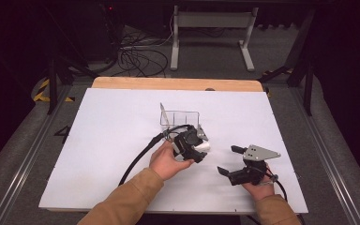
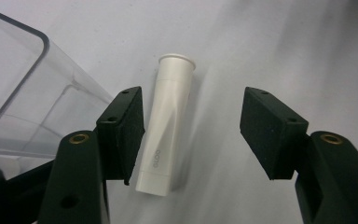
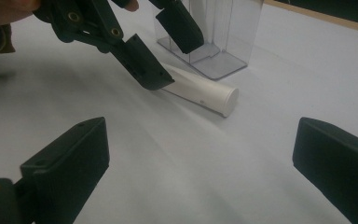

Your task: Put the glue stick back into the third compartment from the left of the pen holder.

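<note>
The left gripper (image 2: pixel 191 135) hung with fingers spread astride the white tube (image 2: pixel 165 126) lying on the worktop (image 1: pixel 122 140) beside the clear container (image 1: pixel 180 118), unpinched, so closing seemed next, while the right gripper (image 1: pixel 227 160) idled open.

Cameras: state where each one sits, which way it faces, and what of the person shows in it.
High view: fixed above the person's side, facing forward and down on the white table; both forearms, the left gripper and right gripper show.
Left gripper view: rides the left gripper, looking down between its open black fingers at the white plastic tube lying flat beside the clear plastic box.
Right gripper view: rides the right gripper, looking low across the table past its own open fingers.
Shared: tube, box and table appear in both gripper views.
</note>
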The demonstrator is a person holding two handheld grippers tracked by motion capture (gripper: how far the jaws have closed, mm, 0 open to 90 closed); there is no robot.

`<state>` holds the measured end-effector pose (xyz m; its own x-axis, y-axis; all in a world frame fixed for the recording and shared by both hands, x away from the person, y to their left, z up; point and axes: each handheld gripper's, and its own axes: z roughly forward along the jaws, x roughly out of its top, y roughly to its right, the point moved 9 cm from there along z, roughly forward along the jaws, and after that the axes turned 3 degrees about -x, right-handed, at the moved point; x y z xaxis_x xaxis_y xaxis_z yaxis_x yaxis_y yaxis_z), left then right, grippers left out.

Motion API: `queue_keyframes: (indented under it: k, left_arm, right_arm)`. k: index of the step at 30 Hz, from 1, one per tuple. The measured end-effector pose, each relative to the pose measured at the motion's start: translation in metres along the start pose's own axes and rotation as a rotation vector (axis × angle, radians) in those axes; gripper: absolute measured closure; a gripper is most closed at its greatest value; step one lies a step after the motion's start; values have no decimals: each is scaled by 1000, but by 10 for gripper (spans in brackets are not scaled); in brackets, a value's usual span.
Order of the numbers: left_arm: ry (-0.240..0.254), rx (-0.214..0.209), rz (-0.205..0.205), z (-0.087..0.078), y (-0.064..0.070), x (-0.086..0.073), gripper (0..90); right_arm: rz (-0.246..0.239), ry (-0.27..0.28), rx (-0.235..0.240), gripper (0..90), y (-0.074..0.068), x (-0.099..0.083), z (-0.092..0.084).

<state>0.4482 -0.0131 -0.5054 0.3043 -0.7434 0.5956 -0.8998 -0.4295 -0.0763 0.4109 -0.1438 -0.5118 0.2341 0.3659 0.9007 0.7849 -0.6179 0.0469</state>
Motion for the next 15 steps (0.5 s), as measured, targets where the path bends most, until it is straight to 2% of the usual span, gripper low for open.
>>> queue_keyframes:
  k: [15]
  left_arm:
    - [-16,8,-3,15,-6,-1,421]
  right_arm:
    - [1,0,2,42,0,0,0]
